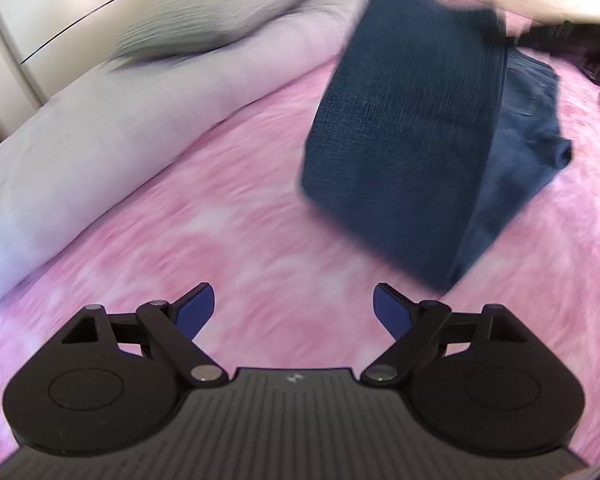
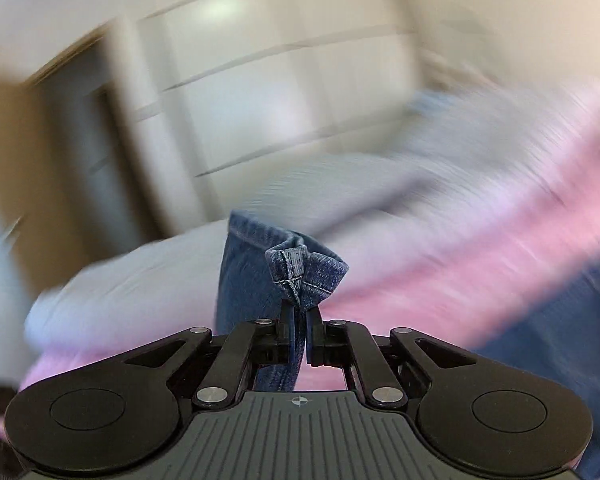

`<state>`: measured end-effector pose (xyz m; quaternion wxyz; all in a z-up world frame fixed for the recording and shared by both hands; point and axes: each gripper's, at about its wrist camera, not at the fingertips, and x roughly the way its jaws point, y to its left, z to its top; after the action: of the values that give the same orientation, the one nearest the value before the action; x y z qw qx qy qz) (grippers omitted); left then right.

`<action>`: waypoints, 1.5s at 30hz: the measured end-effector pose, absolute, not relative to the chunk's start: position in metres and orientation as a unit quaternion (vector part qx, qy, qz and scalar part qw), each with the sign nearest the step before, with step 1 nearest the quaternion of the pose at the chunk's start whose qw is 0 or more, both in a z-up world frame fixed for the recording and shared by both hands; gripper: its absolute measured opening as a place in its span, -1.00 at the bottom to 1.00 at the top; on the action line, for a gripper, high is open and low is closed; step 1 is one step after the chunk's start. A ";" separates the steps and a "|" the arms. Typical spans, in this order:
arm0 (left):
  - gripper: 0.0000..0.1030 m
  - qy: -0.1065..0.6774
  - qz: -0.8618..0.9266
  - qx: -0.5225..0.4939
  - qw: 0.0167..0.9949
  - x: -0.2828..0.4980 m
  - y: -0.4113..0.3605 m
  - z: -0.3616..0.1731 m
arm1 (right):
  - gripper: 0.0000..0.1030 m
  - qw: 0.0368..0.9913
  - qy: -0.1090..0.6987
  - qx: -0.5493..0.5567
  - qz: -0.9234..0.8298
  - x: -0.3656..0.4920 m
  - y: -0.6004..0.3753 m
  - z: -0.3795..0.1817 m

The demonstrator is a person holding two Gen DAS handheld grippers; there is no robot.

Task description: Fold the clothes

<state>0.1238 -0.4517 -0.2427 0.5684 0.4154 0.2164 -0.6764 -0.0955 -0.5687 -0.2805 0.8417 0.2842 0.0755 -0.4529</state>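
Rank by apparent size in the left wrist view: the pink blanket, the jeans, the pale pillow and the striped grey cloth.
1. pink blanket
2. jeans; nearness to the camera may inflate them
3. pale pillow, close to the jeans, so this order is unsure
4. striped grey cloth

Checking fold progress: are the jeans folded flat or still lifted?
Still lifted: the right claw is shut on the jeans hem, holding one leg above the pink blanket.

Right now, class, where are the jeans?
In the left wrist view the jeans hang at upper right over the pink blanket; the right gripper pinches their hem.
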 end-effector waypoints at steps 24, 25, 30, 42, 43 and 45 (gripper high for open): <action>0.63 0.070 -0.678 0.580 0.446 0.035 -0.514 -0.301 | -0.19 0.759 0.206 0.410 -0.462 -0.249 -0.612 -0.344; 0.63 0.031 -0.680 0.596 0.425 0.040 -0.508 -0.310 | -0.15 0.774 0.227 0.380 -0.453 -0.241 -0.600 -0.338; 0.63 -0.205 -0.680 0.642 0.289 0.063 -0.478 -0.358 | 0.15 0.836 0.328 0.224 -0.379 -0.170 -0.532 -0.329; 0.51 -0.435 -0.680 0.580 0.108 0.100 -0.512 -0.415 | 0.34 0.845 0.426 -0.124 -0.299 -0.009 -0.409 -0.404; 0.53 -0.449 -0.679 0.572 0.098 0.103 -0.512 -0.416 | 0.34 0.835 0.434 -0.146 -0.304 -0.003 -0.408 -0.414; 0.54 -0.471 -0.678 0.559 0.079 0.108 -0.512 -0.417 | 0.34 0.819 0.444 -0.182 -0.314 0.005 -0.409 -0.429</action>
<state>0.1085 -0.5125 -0.4169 0.0789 0.5586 -0.4710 -0.6781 0.0053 -0.4086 -0.4288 0.8191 -0.1824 0.4439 -0.3143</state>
